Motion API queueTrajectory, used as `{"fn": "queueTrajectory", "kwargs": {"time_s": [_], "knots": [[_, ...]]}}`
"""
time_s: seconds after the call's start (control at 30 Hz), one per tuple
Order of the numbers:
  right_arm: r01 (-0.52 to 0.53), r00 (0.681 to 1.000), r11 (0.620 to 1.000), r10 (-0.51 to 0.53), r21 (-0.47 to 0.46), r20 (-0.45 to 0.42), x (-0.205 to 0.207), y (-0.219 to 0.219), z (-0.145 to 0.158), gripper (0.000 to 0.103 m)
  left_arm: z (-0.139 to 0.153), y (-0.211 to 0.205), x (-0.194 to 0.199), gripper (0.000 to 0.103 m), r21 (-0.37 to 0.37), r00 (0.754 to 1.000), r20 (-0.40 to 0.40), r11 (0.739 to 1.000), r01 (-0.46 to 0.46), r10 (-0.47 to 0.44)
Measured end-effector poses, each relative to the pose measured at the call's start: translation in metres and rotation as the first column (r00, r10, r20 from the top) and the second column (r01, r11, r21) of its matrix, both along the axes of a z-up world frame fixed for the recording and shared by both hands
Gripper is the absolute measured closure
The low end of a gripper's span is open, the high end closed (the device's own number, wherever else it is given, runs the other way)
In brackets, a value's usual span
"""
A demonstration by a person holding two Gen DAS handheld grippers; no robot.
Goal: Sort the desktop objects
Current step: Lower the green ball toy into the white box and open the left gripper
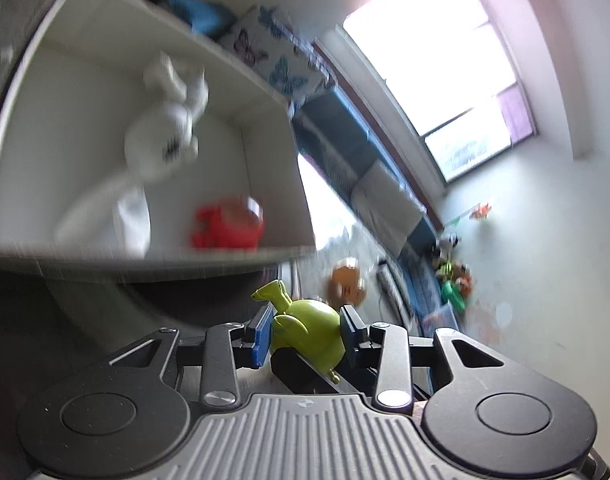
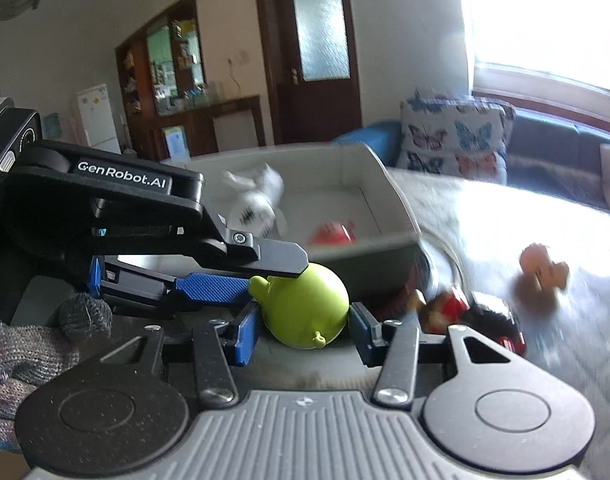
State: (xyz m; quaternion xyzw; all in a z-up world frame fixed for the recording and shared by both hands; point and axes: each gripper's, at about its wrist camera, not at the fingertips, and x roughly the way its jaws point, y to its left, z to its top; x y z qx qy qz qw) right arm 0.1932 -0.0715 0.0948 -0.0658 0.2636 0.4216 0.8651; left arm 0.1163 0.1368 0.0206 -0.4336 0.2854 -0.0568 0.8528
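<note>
My left gripper (image 1: 306, 334) is shut on a green round toy (image 1: 309, 332), its blue pads pressed on both sides. The same green toy (image 2: 307, 310) shows in the right wrist view, held by the left gripper's fingers (image 2: 213, 288) that come in from the left. My right gripper (image 2: 303, 330) is open, its pads on either side of the green toy with small gaps. A grey open box (image 1: 265, 100) lies beyond, holding a white rabbit toy (image 1: 165, 136) and a red toy (image 1: 229, 224). The box (image 2: 381, 184) also shows in the right wrist view.
An orange figure (image 2: 539, 270) and a red and black toy (image 2: 477, 316) lie on the table to the right. A butterfly cushion (image 2: 453, 136) and a dark sofa (image 2: 553, 136) stand behind. A window is bright at the right.
</note>
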Motion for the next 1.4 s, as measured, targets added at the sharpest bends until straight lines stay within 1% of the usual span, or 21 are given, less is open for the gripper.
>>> {"fn": "queueTrajectory", "kwargs": {"time_s": [0.1,0.2,0.37,0.53,0.63,0.9,1.1,1.4], "knots": [[-0.043,0.999,0.999,0.043,0.017,0.020,0.010,0.019,0.010,0.055,0.010,0.018,0.001,0.064,-0.001,0.999,0.021,0.999,-0.047,0.047],[-0.087,0.996,0.996,0.087,0.006,0.028,0.022,0.042,0.015,0.055,0.012,0.037,0.007,0.064,-0.012,0.995,0.013,0.995,-0.098,0.098],[-0.166,0.986,0.986,0.166,-0.023,-0.027,0.047,0.070,0.014,0.055,0.001,0.058,0.018,0.064,-0.044,0.986,-0.034,0.985,-0.165,0.163],[-0.210,0.976,0.976,0.206,-0.058,-0.068,0.058,0.084,0.007,0.055,-0.012,0.072,0.027,0.065,-0.068,0.979,-0.073,0.979,-0.194,0.189],[-0.216,0.975,0.973,0.209,-0.084,-0.078,0.062,0.089,0.002,0.055,-0.020,0.076,0.031,0.066,-0.082,0.978,-0.092,0.977,-0.197,0.189],[-0.228,0.970,0.965,0.213,-0.127,-0.118,0.074,0.098,-0.010,0.054,-0.033,0.076,0.041,0.066,-0.084,0.970,-0.137,0.973,-0.215,0.202],[-0.235,0.969,0.959,0.218,-0.159,-0.118,0.075,0.101,-0.014,0.054,-0.036,0.075,0.044,0.066,-0.066,0.963,-0.167,0.972,-0.224,0.210],[-0.216,0.975,0.965,0.203,-0.152,-0.095,0.070,0.097,-0.013,0.054,-0.034,0.073,0.043,0.066,-0.044,0.962,-0.170,0.973,-0.225,0.214]]}}
